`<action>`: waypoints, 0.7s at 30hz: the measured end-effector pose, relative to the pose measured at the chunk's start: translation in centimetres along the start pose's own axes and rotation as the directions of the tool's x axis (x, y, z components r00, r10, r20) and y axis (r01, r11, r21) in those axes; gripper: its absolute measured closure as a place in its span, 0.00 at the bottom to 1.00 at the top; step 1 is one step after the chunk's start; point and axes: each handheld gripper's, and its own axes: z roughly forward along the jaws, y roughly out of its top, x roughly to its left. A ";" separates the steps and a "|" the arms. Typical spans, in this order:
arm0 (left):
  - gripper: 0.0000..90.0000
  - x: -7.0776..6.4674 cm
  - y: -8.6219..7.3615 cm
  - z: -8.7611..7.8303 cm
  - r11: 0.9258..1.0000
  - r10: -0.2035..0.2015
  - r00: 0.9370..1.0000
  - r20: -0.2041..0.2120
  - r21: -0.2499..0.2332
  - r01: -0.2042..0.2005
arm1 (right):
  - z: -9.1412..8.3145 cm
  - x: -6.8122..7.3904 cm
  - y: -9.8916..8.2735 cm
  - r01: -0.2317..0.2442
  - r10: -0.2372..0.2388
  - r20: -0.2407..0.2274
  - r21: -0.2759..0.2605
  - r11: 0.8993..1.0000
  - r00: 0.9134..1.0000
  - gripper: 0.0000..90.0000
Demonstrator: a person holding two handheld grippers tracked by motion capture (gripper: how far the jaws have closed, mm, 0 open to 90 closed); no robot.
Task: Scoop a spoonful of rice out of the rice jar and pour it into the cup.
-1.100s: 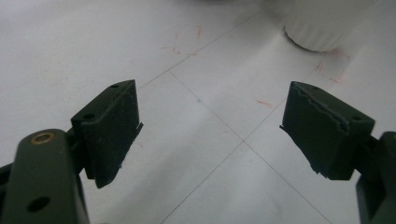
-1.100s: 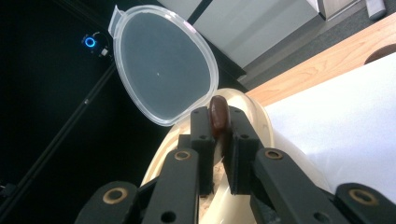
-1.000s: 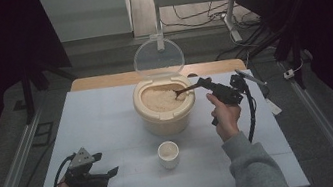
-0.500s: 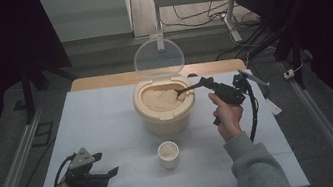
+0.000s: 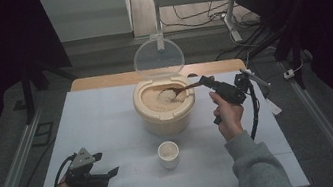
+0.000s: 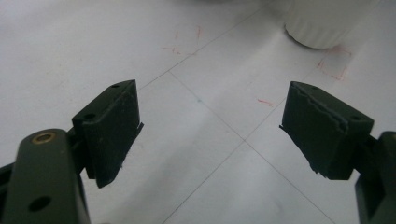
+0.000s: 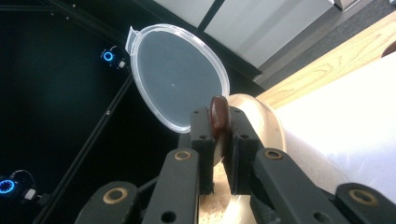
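Note:
A cream tub (image 5: 165, 116) full of rice stands mid-table with its clear lid (image 5: 158, 58) tipped up behind it. My right gripper (image 5: 209, 82) is shut on the handle of a brown wooden spoon (image 5: 181, 90), whose bowl holds a heap of rice over the tub. In the right gripper view the spoon handle (image 7: 218, 115) sits clamped between the jaws, with the lid (image 7: 177, 77) beyond. A small white cup (image 5: 168, 153) stands in front of the tub. My left gripper (image 5: 109, 174) rests open at the front left, holding nothing, and its view shows the cup's base (image 6: 322, 23) ahead.
The table top (image 5: 104, 128) is a pale sheet with a wooden edge (image 5: 102, 81) at the back. Metal rails run along both sides, and cables lie on the floor behind. A white tag (image 5: 274, 106) lies near the right edge.
The right gripper has shifted slightly, keeping the loaded spoon over the tub. The left gripper has stayed where it was.

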 end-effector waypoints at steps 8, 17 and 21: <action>0.21 0.0 0.0 0.0 1.000 0.001 1.000 -0.001 0.000 -0.001 | -0.1 0.0 0.1 -0.020 0.020 -0.013 0.005 1.000 1.000 0.92; 0.21 0.0 0.0 0.1 1.000 0.003 1.000 -0.001 0.001 -0.003 | -0.3 0.2 0.2 -0.032 0.032 -0.031 0.005 0.999 0.999 0.92; 0.21 0.0 0.0 0.1 1.000 0.003 1.000 -0.001 0.003 -0.003 | -0.5 0.3 0.3 -0.035 0.036 -0.036 0.009 0.999 0.999 0.92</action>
